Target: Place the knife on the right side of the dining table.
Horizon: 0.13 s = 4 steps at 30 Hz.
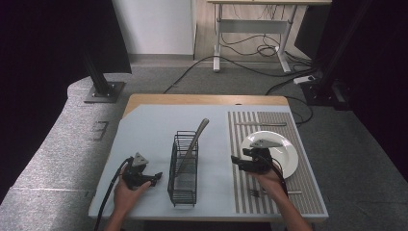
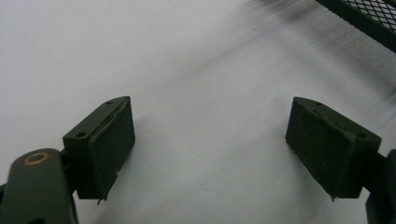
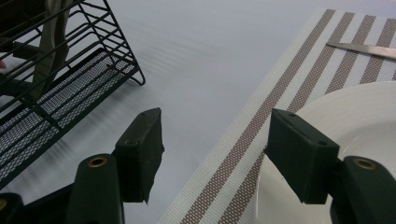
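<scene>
White round plate – empty, flat on striped placemat, table's right

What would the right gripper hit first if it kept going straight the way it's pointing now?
Probably the black wire basket. The right gripper points leftward across the bare table, jaws open and empty, over the striped placemat's edge. Its height is hard to judge, so it might pass just beyond the basket's far end.

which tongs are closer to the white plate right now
Right. The right tongs hover over the white plate's near-left rim, jaws open. The left tongs sit beyond the wire basket, far left of it.
</scene>
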Tool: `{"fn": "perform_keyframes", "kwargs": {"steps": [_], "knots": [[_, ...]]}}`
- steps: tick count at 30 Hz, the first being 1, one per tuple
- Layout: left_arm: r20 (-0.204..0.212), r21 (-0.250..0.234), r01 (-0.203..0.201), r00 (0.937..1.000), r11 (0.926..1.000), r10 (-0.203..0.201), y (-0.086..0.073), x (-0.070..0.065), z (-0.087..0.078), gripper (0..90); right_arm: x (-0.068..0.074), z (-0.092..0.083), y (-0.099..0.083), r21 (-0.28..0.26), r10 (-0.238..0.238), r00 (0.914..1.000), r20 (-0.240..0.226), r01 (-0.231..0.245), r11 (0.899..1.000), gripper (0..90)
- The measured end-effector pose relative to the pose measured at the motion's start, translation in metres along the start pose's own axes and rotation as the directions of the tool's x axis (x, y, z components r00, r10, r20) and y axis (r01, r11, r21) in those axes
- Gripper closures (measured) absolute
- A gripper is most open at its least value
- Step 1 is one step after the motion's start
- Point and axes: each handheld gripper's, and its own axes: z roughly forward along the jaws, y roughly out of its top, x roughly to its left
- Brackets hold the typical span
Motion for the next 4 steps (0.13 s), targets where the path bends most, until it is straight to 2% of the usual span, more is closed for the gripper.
{"fn": "perform_keyframes", "kwargs": {"steps": [4], "knots": [[0.0, 0.0, 0.0, 1.0, 1.0, 0.0, 0.0, 0.0, 0.0, 15.0, 0.0014, -0.0005, 0.0, -0.008, -0.005, 1.0, 0.008, 0.005, 1.0, 35.1]]}}
